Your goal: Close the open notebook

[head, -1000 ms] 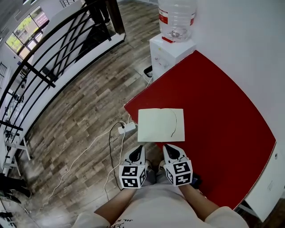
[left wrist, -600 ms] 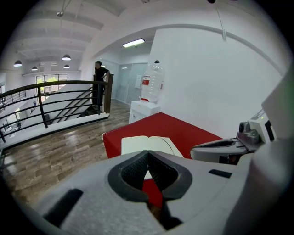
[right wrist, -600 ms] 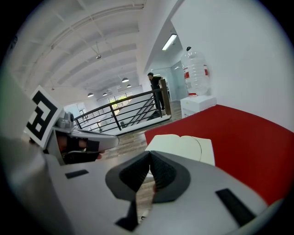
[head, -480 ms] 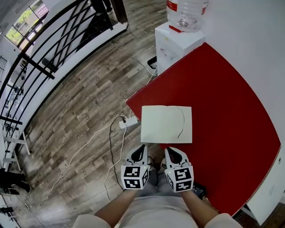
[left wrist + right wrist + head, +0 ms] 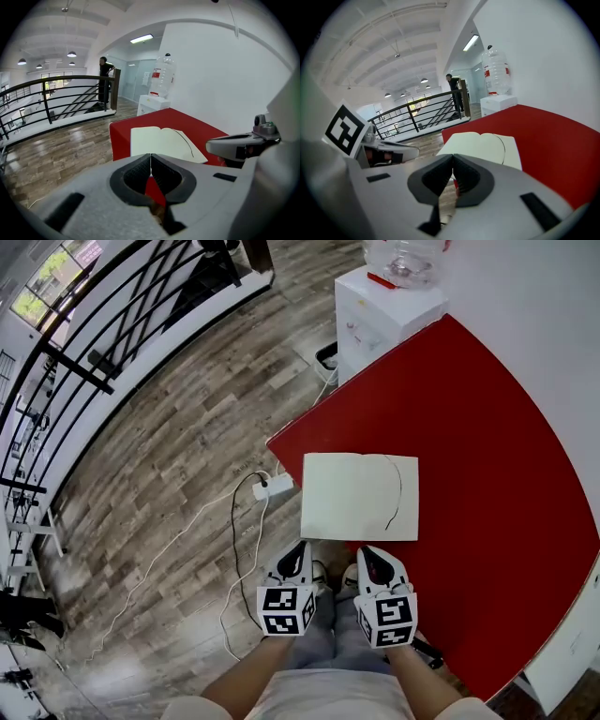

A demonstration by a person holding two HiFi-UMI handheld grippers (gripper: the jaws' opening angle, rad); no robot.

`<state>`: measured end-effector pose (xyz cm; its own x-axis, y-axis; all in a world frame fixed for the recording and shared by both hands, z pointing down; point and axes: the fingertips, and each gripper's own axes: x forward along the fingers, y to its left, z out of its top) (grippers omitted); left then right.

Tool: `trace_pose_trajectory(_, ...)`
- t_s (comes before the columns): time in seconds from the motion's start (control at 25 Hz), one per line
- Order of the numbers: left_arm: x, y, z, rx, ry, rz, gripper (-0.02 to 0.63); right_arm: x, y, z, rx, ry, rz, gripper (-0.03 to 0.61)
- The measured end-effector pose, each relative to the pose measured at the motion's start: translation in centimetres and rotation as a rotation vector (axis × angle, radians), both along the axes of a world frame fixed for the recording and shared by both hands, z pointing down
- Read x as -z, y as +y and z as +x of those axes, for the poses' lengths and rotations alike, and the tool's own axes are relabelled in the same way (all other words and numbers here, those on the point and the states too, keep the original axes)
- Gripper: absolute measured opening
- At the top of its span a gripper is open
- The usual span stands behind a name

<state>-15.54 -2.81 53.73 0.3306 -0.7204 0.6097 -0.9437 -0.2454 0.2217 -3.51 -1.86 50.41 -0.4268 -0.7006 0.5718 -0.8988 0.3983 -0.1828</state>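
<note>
An open notebook [image 5: 360, 496] with cream pages and a thin dark ribbon lies flat near the front left edge of the red table [image 5: 487, 437]. It also shows in the left gripper view as the notebook [image 5: 161, 141] and in the right gripper view as the notebook [image 5: 483, 143]. My left gripper [image 5: 293, 561] hangs just short of the table's near edge, its jaws shut with nothing in them. My right gripper [image 5: 371, 564] sits beside it, at the notebook's near edge, jaws shut and empty too. Neither touches the notebook.
A white water dispenser [image 5: 389, 306] with a bottle stands past the table's far corner. A white power strip [image 5: 273, 487] and cables lie on the wooden floor at the left. A black railing [image 5: 103, 343] runs along the far left. A person [image 5: 104, 75] stands far off.
Both grippers have sunk lower in front of the table. The notebook now lies slightly further right and lower in the head view. Jaws stay shut.
</note>
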Motion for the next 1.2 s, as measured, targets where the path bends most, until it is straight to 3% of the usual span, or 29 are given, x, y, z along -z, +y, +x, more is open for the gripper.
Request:
trace_pose_trajectory(0.24,-2.9,-0.3,-0.7,0.014,0.021,-0.046,0.017,-1.8,-0.4,0.1,-0.019,0.015,-0.026,0.006)
trace_pose_trajectory(0.4,-5.5,-0.6,-0.7,0.034,0.075,-0.1,0.092,-3.0,-0.7,0.1,-0.015,0.016,-0.034,0.006)
trace_pose_trajectory(0.64,-7.5,-0.8,-1.9,0.099,0.167,-0.152,0.147,-4.0,-0.2,-0.3,-0.009,0.007,-0.059,0.006)
trace_pose_trajectory(1.12,-10.0,-1.7,-1.4,0.119,0.332,-0.235,0.15,-5.8,0.0,-1.6,-0.015,-0.024,-0.084,0.006)
trace_pose_trajectory(1.2,-10.1,-1.8,-1.7,0.131,0.336,-0.236,0.112,-6.1,-0.1,-1.5,-0.021,-0.024,-0.088,0.006)
